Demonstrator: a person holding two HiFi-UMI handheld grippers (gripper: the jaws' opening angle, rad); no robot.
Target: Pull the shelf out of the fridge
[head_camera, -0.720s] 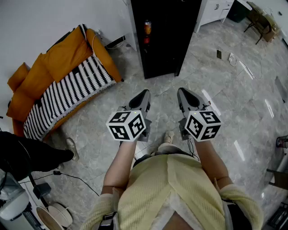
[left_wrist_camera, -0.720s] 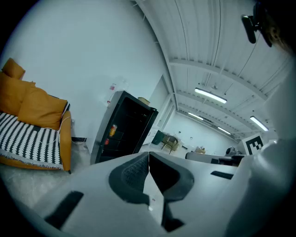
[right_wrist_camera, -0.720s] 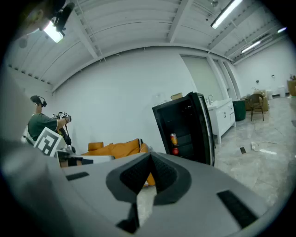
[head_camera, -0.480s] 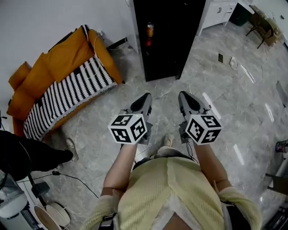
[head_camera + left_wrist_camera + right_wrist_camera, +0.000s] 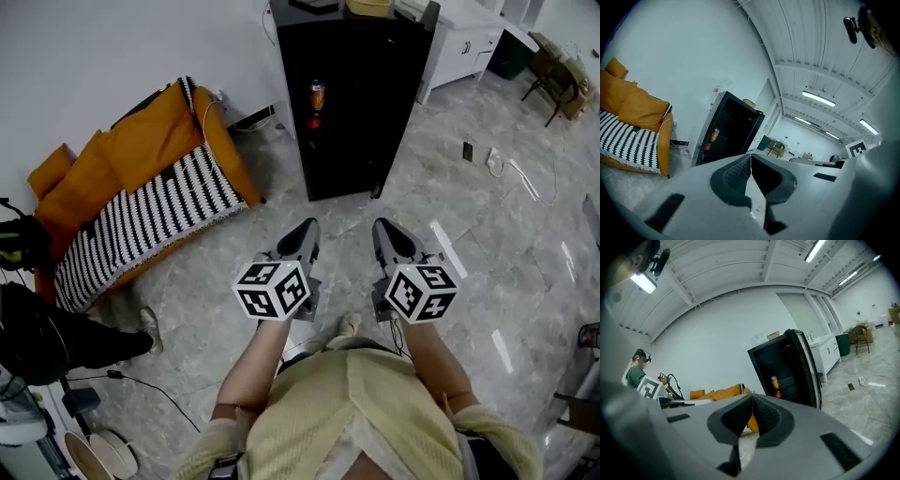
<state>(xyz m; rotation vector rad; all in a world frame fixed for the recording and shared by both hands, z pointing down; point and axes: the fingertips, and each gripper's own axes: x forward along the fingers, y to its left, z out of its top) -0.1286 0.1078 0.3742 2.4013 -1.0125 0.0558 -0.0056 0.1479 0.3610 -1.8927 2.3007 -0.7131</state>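
Observation:
A tall black fridge [image 5: 361,103] stands open on the floor ahead of me, some way beyond both grippers. An orange can [image 5: 317,94] stands on a dark shelf [image 5: 349,111] inside it, with a red thing [image 5: 312,122] just below. The shelves themselves barely show in the dark interior. My left gripper [image 5: 307,227] and right gripper [image 5: 383,226] are held side by side at waist height, pointing at the fridge, both shut and empty. In the left gripper view the shut left gripper [image 5: 751,157] sits below the fridge [image 5: 730,133]. In the right gripper view the right gripper [image 5: 752,397] is shut, with the fridge [image 5: 790,371] to its right.
An orange sofa [image 5: 112,159] with a striped blanket [image 5: 141,220] stands left of the fridge. A white cabinet [image 5: 461,39] is to its right, with chairs [image 5: 548,47] beyond. A cable [image 5: 514,171] and small things lie on the marble floor. A person's dark leg [image 5: 66,330] is at the left.
The fridge and sofa now sit lower in the head view, and the fridge's top has come into sight. Both grippers remain shut and side by side.

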